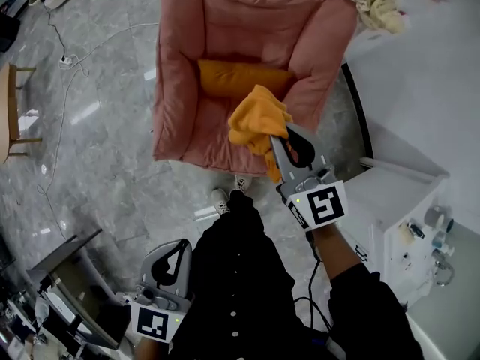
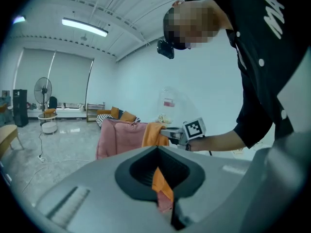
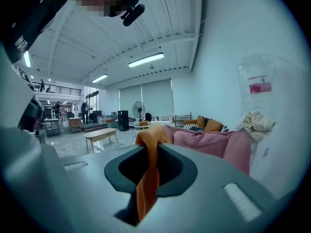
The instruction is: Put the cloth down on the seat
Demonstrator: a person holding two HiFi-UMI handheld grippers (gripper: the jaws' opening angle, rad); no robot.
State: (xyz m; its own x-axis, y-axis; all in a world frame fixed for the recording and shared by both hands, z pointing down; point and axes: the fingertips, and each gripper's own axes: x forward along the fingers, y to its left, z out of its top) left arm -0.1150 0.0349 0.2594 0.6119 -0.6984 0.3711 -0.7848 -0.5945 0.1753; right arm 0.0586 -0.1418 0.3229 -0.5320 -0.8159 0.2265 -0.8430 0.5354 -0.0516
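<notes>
A pink armchair (image 1: pixel 225 21) stands ahead of me, with an orange cushion (image 1: pixel 240 77) lying at the back of its seat (image 1: pixel 199 130). My right gripper (image 1: pixel 279 135) is shut on a crumpled orange cloth (image 1: pixel 255 122), which hangs over the seat's front right corner. In the right gripper view the cloth (image 3: pixel 150 140) runs down through the closed jaws of that gripper (image 3: pixel 146 183), with the armchair (image 3: pixel 214 144) beyond. My left gripper (image 1: pixel 178 246) is low by my left hip, shut, with nothing hanging from it. The left gripper view shows the cloth (image 2: pixel 153 135) beside the armchair (image 2: pixel 119 137).
A white cabinet (image 1: pixel 405 216) stands close on my right. A white table behind the chair carries a cream bundle (image 1: pixel 379 6). Cables (image 1: pixel 67 58) cross the marble floor at left, near a wooden chair (image 1: pixel 11 111). A grey seat (image 1: pixel 75 268) is at lower left.
</notes>
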